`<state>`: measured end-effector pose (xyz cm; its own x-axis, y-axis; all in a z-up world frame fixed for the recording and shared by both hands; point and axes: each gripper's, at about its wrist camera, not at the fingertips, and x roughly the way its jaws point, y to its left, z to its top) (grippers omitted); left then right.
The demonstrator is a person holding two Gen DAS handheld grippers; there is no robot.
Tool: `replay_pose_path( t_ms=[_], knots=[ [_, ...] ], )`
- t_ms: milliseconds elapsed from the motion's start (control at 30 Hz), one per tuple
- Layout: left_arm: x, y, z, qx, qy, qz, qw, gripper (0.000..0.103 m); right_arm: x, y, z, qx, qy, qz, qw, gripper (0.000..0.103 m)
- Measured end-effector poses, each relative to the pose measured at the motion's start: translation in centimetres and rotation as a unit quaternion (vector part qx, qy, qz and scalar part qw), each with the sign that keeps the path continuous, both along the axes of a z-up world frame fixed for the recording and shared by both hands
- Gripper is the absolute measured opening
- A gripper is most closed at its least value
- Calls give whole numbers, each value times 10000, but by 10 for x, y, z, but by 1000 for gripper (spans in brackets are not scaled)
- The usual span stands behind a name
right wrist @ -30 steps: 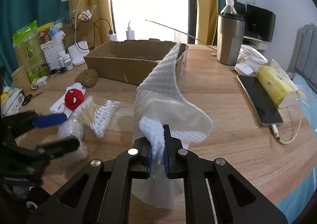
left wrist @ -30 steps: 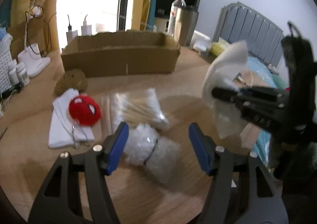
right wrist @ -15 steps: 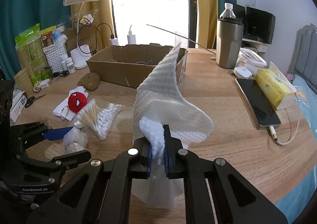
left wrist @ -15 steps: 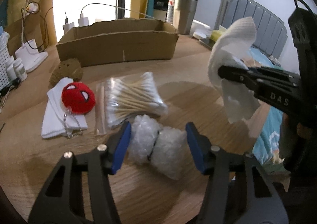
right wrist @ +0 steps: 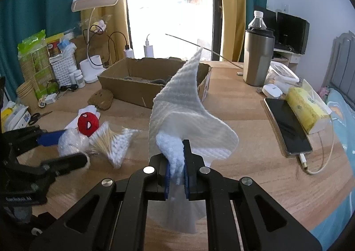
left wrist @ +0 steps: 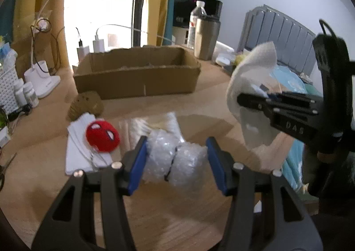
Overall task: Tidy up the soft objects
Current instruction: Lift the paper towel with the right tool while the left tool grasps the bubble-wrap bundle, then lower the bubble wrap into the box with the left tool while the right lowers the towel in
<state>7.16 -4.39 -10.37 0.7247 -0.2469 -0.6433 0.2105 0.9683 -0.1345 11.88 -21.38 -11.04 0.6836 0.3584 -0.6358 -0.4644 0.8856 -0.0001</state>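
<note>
My left gripper (left wrist: pixel 175 157) is open with its blue pads on either side of a tied roll of bubble wrap (left wrist: pixel 173 162) that lies on the wooden table; the roll also shows in the right wrist view (right wrist: pixel 71 144). My right gripper (right wrist: pixel 177 162) is shut on a white paper towel (right wrist: pixel 188 109) and holds it above the table; the towel also shows in the left wrist view (left wrist: pixel 253 86). A red spider-face plush (left wrist: pixel 102 134) lies on a folded white cloth (left wrist: pixel 77 151). A bag of cotton swabs (right wrist: pixel 113 140) lies beside the roll.
An open cardboard box (left wrist: pixel 137 75) stands at the back of the table. A brown sponge (left wrist: pixel 86 104) lies in front of it. A steel tumbler (right wrist: pixel 257 58), a phone (right wrist: pixel 286 126) and a yellow tissue pack (right wrist: pixel 306 111) are at the right. A desk lamp (right wrist: pixel 93 29) and baskets stand at the left.
My left gripper has moved forward so the bubble wrap roll now sits between its pads. My right gripper still holds the paper towel and has shifted only slightly.
</note>
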Motion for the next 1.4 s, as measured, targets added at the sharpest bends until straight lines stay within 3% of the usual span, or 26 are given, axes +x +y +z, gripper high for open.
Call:
replay_pose_path(
  t_ms=[633, 1400],
  knots=[
    [36, 27, 29, -153, -218, 261, 9993, 54, 31, 16, 26, 5, -156, 108, 9998, 10],
    [95, 58, 44, -255, -298, 343, 9986, 54, 77, 47, 47, 55, -324, 253, 9991, 11]
  ],
)
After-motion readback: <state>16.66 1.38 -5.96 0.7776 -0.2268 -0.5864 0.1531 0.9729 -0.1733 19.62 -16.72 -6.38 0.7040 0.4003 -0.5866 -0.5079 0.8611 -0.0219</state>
